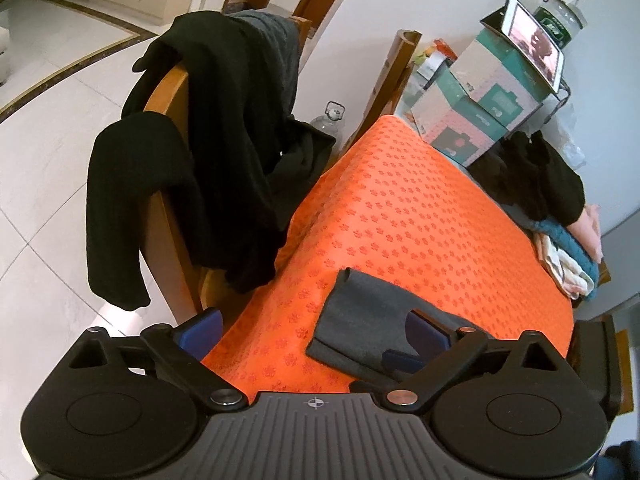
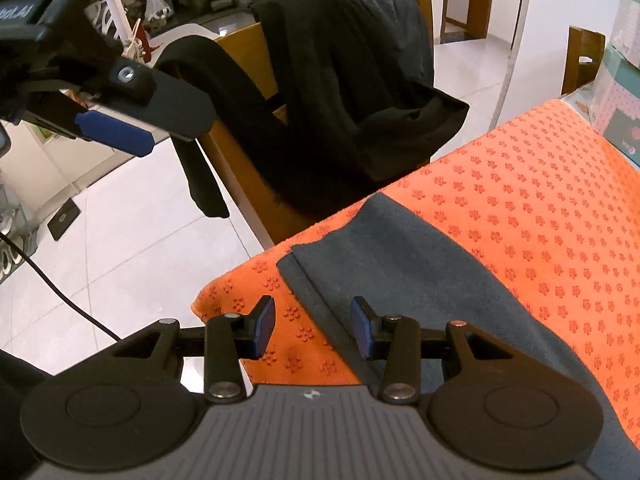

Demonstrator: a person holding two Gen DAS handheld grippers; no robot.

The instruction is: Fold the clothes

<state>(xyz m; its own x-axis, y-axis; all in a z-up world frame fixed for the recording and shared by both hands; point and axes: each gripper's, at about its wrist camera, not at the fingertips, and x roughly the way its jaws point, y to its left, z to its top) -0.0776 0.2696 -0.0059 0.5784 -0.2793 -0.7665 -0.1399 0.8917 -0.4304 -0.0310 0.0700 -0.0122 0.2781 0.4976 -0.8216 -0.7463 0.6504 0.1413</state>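
Orange towelling printed with small paw marks covers the table point(image 1: 400, 208), and a folded grey garment point(image 1: 360, 320) lies flat on it near the lower edge of the left wrist view. The left gripper point(image 1: 308, 334) hangs above the table's near edge with its blue-padded fingers point(image 1: 202, 330) spread as wide as they go; nothing is between them, though the right-hand finger sits in front of the grey cloth. In the right wrist view the same garment point(image 2: 400, 272) runs from the centre down toward the lower right, its hemmed edge passing between the fingers of the right gripper point(image 2: 312, 330). Those jaws stand about half apart and the pads do not press on the cloth. The left gripper point(image 2: 132, 120) shows again at the upper left of that view, above the floor. Black clothes point(image 1: 208, 152) hang over a wooden chair point(image 1: 168, 96) in the left half of the left view. At the right edge, a pile of folded clothes point(image 1: 568, 256) sits by the table's far side, with boxes point(image 1: 480, 108) and a lit phone point(image 1: 534, 46) above them.
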